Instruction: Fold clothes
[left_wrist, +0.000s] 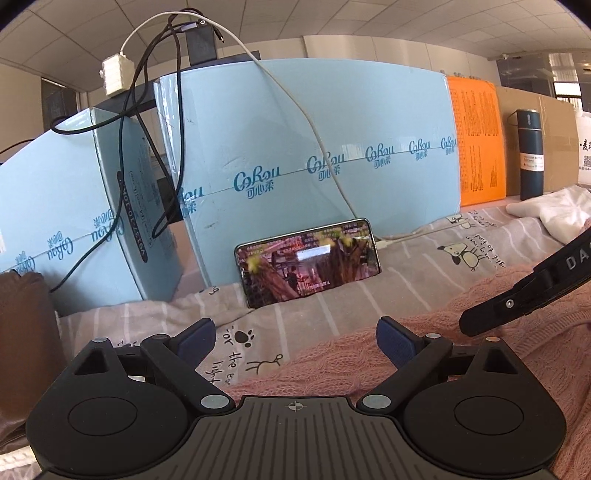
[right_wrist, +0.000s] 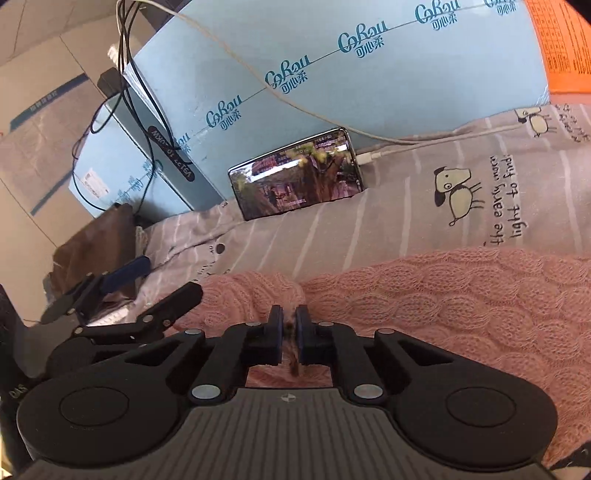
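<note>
Right hand-held gripper (right_wrist: 290, 325) pinching pink sweater (right_wrist: 443, 295), left hand-held gripper (left_wrist: 295, 341) spread

- left gripper (left_wrist: 295, 339): black linkage arms, silver pivot screws, navy ribbed pads (left_wrist: 390, 341)
- grey ribbed base plate, crosshair mark, round black discs
- right gripper (right_wrist: 290, 318): same black build; white "DA" lettering on its arm

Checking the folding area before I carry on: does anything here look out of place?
Yes. A phone with its screen playing leans against the blue carton on the sheet, just beyond the pink knit sweater. Its white charging cable trails across the bedding, where a fold could snag it.
</note>
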